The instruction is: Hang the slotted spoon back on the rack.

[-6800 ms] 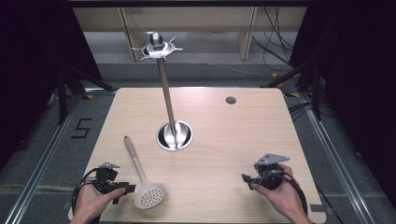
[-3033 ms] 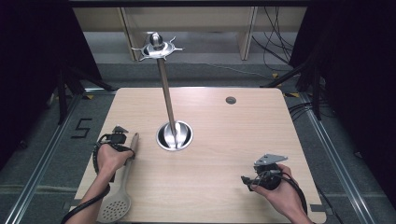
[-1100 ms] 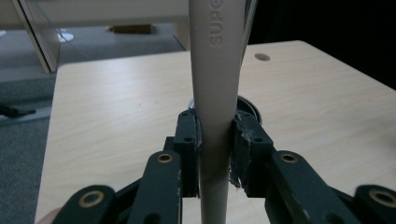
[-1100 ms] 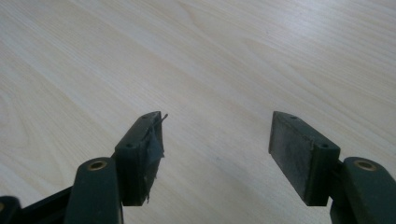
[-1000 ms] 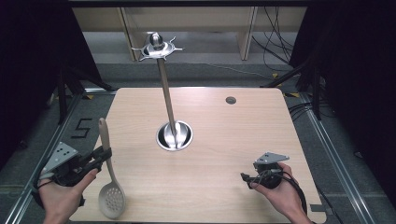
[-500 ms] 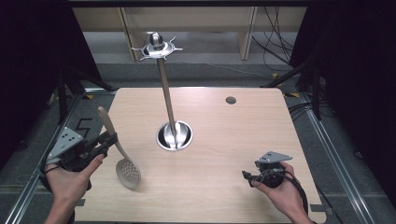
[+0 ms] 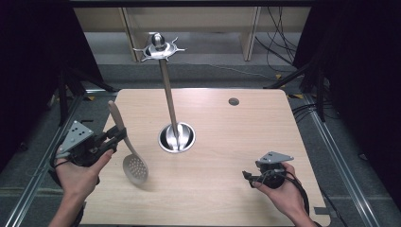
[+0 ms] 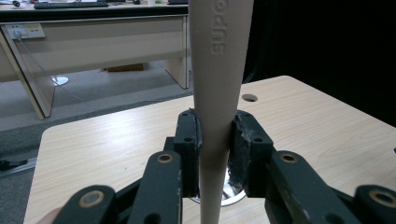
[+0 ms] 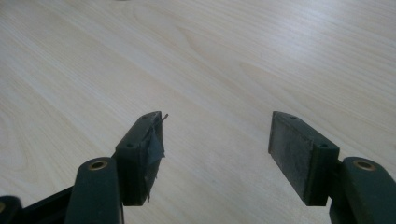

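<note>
High view: my left tongs (image 7: 115, 136) pinch the handle of the slotted spoon (image 7: 126, 149), off the left edge of the tabletop (image 7: 246, 137).
Just changed: a second ago the spoon lay nearly flat beside my left hand; it has since swung up, the perforated bowl lifted off the wood and nearer the stand's base (image 7: 177, 138).
Meaning for the job: I judge the pick-up done and the carry toward the utensil stand (image 7: 165, 85) begun; hanging it on a top hook is not yet done.
Spoon's long axis: steeply tilted, handle end up and away from me, bowl down and toward me, its shadow on the wood below.
Left gripper view: the pads (image 8: 189, 156) press both flanks of the pale handle (image 8: 218, 93), which rises out of the top of the frame.
Right gripper view: my right tongs (image 9: 215, 140) stand spread with nothing between them, above bare wood.
Right hand: resting near the front right corner, well apart from the spoon.
</note>
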The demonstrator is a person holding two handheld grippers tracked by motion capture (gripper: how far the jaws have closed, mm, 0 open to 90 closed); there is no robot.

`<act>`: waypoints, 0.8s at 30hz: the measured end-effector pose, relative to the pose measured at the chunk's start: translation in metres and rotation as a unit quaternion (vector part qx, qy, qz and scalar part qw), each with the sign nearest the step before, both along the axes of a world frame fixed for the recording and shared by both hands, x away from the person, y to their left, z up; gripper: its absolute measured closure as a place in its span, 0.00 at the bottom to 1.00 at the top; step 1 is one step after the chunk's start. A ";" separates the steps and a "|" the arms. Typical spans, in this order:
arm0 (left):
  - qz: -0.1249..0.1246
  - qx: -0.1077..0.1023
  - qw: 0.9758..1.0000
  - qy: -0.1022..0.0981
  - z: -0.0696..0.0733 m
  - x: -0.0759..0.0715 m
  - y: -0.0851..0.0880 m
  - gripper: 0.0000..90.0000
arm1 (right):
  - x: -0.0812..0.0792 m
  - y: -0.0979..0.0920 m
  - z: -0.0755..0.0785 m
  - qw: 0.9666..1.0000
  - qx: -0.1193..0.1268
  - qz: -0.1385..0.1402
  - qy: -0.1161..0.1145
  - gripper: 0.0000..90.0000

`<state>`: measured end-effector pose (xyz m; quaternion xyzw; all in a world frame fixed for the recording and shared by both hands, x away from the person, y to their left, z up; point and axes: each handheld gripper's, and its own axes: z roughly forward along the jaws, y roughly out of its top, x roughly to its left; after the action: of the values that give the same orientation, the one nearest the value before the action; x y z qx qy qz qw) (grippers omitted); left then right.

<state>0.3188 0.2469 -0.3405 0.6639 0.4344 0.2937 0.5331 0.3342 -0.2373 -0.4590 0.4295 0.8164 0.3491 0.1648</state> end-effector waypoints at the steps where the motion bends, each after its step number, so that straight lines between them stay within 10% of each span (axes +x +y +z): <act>1: 0.000 0.001 1.000 -0.002 0.001 0.000 0.000 0.80 | 0.000 -0.001 0.000 1.000 -0.001 0.002 0.001 0.40; 24: -0.010 0.019 1.000 0.002 0.007 0.012 -0.013 0.80 | -0.003 -0.005 0.001 1.000 -0.011 0.001 -0.011 0.40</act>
<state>0.3311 0.2336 -0.3331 0.6785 0.4230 0.2955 0.5228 0.3314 -0.2421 -0.4578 0.4232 0.8188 0.3447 0.1780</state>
